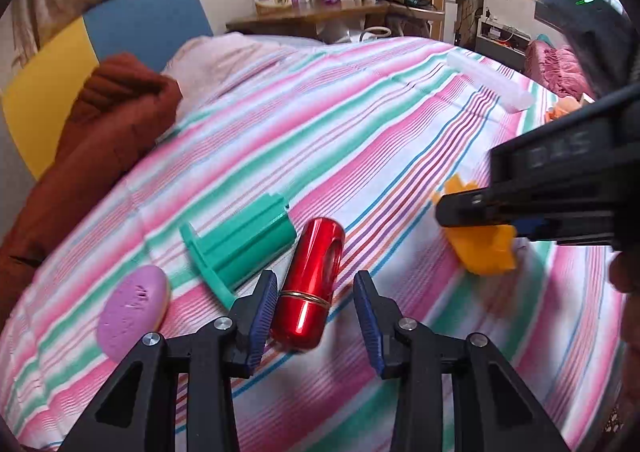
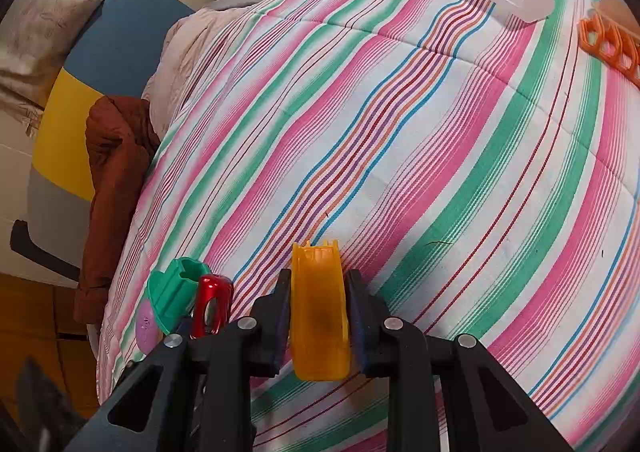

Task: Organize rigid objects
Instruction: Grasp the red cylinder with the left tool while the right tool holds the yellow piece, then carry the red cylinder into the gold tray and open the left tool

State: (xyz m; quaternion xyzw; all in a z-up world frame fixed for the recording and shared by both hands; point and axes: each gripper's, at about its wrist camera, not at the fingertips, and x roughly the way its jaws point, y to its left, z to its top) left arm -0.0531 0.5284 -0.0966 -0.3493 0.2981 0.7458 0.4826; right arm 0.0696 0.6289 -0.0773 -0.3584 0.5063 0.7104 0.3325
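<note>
Fingers (image 2: 316, 316) along upright orange piece (image 2: 319, 312)

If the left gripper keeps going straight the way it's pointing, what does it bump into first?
Most likely the red metal tube. It lies on the striped bedspread partly between the open fingers of the left gripper, close against one pad, with a gap to the other.

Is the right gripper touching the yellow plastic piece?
Touching. The right wrist view shows the right gripper with both pads pressed flat against the sides of the yellow plastic piece, no gap either side.
</note>
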